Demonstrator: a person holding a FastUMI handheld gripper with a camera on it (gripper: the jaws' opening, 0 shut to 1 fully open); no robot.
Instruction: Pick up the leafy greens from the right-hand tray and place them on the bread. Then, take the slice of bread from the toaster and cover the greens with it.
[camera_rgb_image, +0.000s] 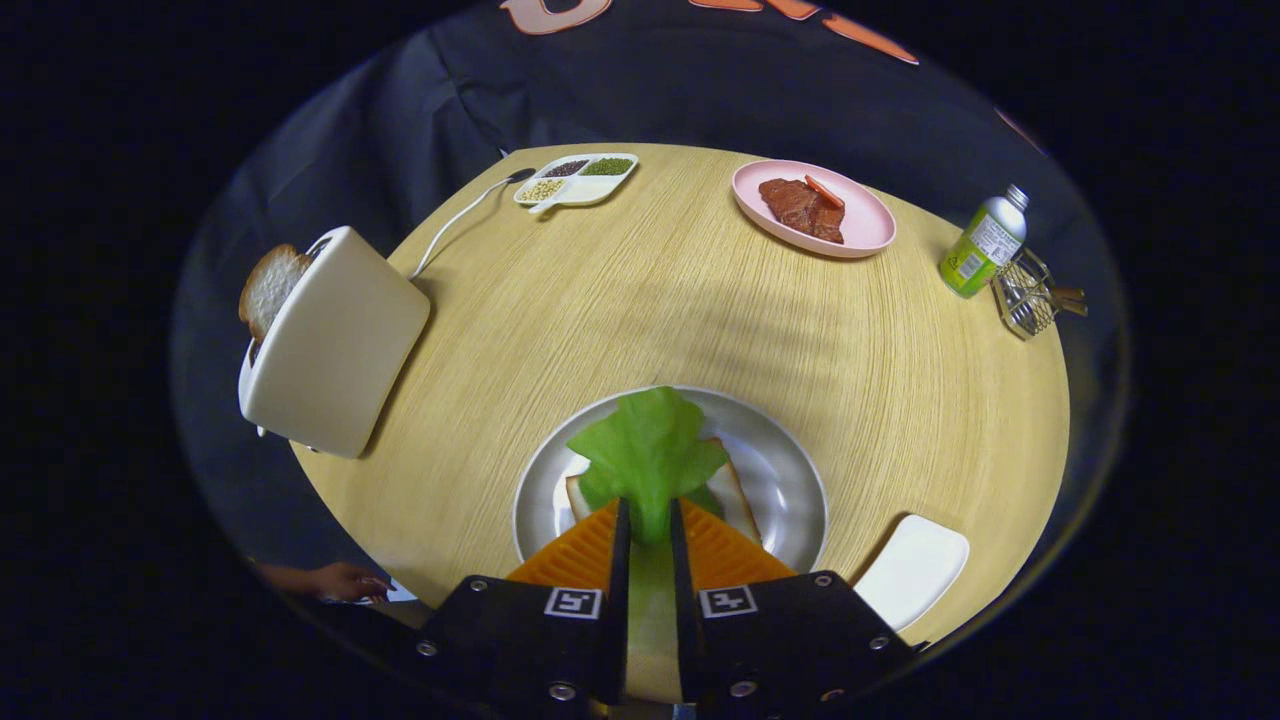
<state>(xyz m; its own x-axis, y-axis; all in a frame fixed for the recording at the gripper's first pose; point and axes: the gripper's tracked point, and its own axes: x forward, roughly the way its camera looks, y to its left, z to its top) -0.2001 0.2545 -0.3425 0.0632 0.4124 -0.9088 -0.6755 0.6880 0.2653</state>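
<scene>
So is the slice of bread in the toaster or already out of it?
In: the bread slice stands up out of the toaster slot, while the gripper is shut on the leafy greens.

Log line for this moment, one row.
phase: placing greens | tongs: shut on leafy greens | position: over bread on grey plate | toaster slice: still in toaster

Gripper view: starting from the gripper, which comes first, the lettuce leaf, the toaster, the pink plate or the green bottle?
Counting outward from the gripper:
1. Lettuce leaf, clamped between the fingers, over the bread on the grey plate.
2. Toaster, off to the left, with a slice sticking out.
3. Pink plate and green bottle, far side, ahead and right; too close to rank.
</scene>
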